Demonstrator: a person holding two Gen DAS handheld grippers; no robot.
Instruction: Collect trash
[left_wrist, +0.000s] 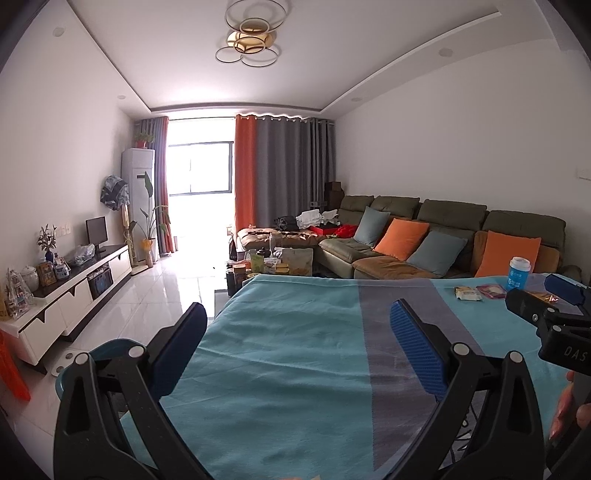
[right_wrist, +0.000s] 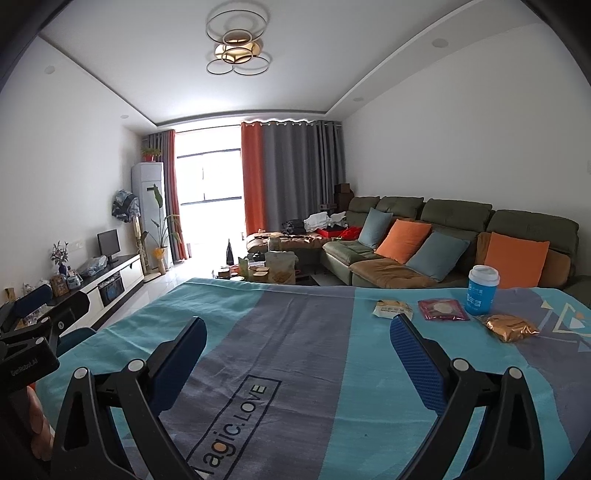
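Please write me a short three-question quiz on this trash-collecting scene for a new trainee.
1. True or false: the right gripper is shut on the gold wrapper.
2. Which item stands upright on the blanket? A) the blue cup B) the red packet C) the pale snack packet
3. Fill in: the left gripper holds ____.

Key
1. False; both grippers are open and off the trash.
2. A.
3. Nothing.

Your daylight enters through the far window (left_wrist: 201, 168), blown out to white glare; the room reads evenly lit, focus sharp, with fisheye bending and dark corners at the edges.
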